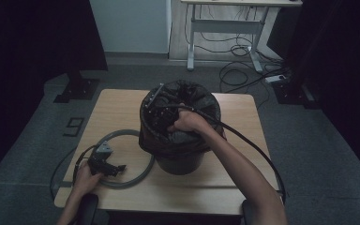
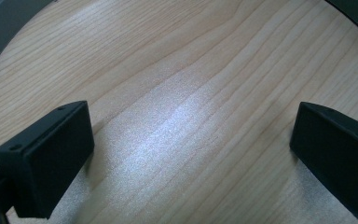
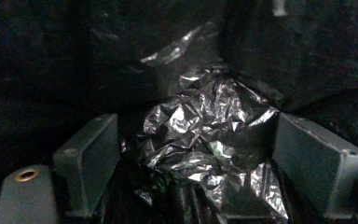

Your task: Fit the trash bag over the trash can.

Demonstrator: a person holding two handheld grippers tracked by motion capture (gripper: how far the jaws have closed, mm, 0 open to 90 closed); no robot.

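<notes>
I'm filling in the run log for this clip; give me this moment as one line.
left gripper: open, low over table, idle | right gripper: open, inside bin | black bag: lining bin, crumpled between right jaws

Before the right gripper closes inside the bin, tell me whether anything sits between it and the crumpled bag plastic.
Nothing visible does. In the right gripper view the right gripper stands open with the crumpled black bag liner already between its jaws, inside the bin.

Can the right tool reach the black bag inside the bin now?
Probably yes: the right tool is already inside the bin, open jaws either side of crumpled black bag, nothing blocking.
</notes>
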